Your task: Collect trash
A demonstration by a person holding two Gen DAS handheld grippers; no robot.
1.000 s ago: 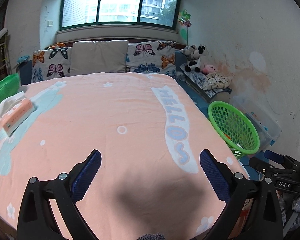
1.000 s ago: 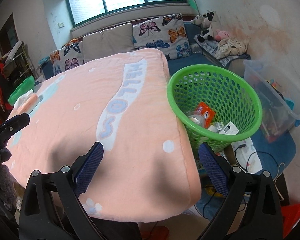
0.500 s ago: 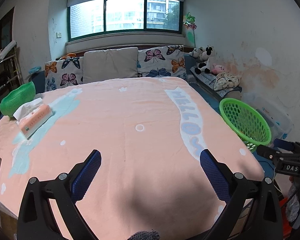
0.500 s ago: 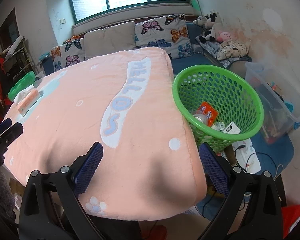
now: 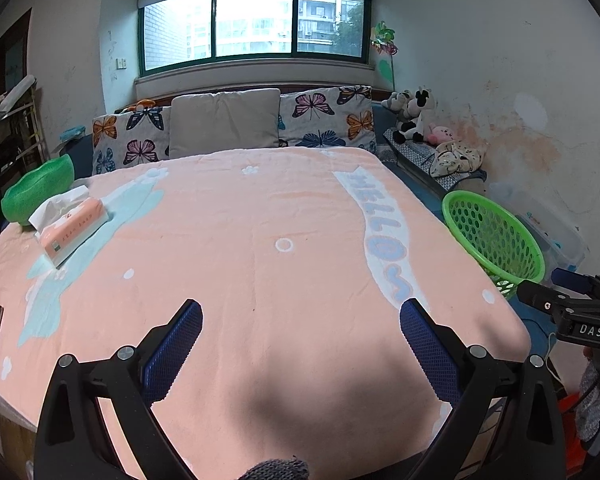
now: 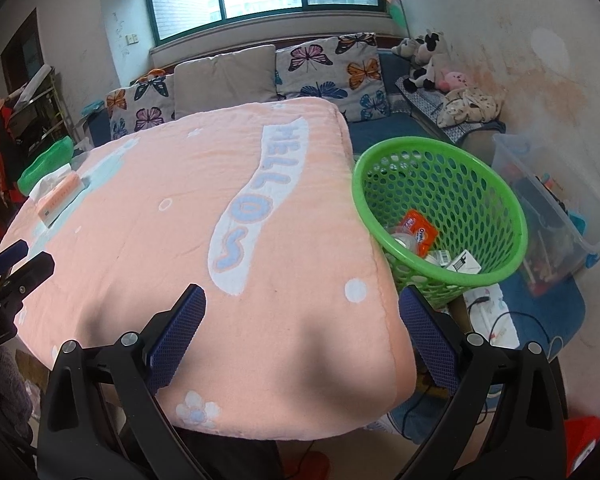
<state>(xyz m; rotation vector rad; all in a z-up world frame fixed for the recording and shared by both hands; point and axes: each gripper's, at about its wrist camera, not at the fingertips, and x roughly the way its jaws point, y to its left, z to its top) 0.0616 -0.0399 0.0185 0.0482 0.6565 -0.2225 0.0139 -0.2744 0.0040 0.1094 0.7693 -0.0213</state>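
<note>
Left gripper (image 5: 300, 320) and right gripper (image 6: 302, 308) hovered level over near blanket (image 5: 260, 240) edge, both spread, empty; green basket (image 6: 496, 200) right.

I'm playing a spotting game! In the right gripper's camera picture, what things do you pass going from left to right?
Green bowl → tissue pack → "HELLOS" stripe on the blanket → green basket → clear plastic bin.

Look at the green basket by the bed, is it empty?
No, the green basket holds trash, including an orange wrapper and a small white box.
</note>
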